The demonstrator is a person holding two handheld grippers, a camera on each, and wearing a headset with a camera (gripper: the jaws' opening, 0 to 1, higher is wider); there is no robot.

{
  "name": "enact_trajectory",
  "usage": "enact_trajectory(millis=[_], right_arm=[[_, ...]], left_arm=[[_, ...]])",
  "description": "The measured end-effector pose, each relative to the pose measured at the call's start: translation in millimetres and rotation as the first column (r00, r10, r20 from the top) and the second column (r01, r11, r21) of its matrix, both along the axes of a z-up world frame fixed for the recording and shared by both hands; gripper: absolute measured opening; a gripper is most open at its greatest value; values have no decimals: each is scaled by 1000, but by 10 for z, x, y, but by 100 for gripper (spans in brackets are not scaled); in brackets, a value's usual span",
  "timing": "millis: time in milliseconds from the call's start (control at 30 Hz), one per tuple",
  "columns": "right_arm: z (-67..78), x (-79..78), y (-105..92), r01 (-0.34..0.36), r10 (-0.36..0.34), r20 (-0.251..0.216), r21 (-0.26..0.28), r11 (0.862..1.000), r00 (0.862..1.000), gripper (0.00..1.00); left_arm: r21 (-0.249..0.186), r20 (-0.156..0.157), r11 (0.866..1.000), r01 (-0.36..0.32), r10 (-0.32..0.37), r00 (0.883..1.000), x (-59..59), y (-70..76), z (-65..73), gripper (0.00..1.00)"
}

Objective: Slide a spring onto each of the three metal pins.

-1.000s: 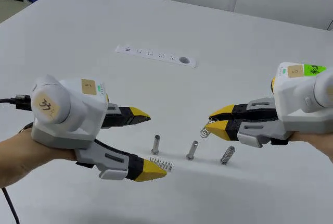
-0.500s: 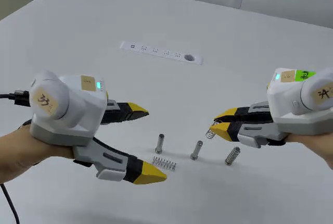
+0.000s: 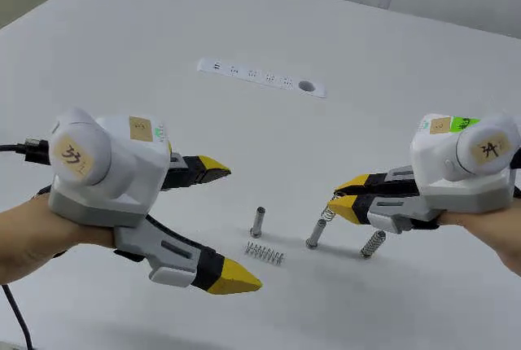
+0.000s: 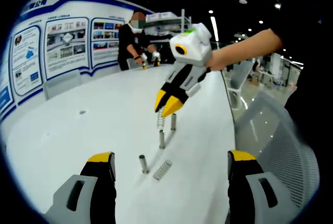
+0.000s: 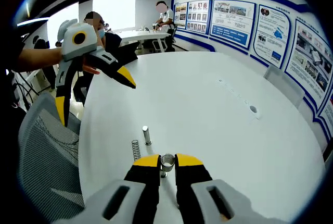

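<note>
Right gripper [image 3: 336, 201], jaws clamped on a spring [image 3: 327, 215], hovers at the middle pin [image 3: 315, 234]; skewed, the coil could catch and topple it. Left gripper [image 3: 241, 229] has its jaws wide apart.

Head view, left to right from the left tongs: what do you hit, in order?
left tongs → bare pin → second pin → pin with a spring on it. The loose spring is skipped because it overlaps the bare pin.

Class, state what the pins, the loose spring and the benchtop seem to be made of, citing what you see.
Pins: likely steel, smooth grey with a dull sheen. Loose spring: thin silvery metal wire, openly coiled. Benchtop: white, even, faintly glossy; perhaps laminate, but the look leaves it open.
</note>
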State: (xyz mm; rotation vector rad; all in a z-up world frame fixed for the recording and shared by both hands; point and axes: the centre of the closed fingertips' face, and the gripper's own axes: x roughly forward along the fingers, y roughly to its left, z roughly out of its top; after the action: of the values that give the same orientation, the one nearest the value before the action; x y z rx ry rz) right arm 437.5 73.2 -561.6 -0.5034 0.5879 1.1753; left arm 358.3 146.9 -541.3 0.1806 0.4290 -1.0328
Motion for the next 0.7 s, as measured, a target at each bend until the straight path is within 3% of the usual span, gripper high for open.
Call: enact_trajectory(millis=[233, 700], right_arm=[[-72, -12, 19, 5, -5, -41, 3, 1000, 999, 11], [-220, -23, 20, -6, 4, -49, -35, 999, 999, 11]], left_arm=[[3, -6, 1000, -12, 12, 1000, 22, 30, -16, 95], [6, -9, 1000, -24, 24, 1000, 22, 67, -31, 93]])
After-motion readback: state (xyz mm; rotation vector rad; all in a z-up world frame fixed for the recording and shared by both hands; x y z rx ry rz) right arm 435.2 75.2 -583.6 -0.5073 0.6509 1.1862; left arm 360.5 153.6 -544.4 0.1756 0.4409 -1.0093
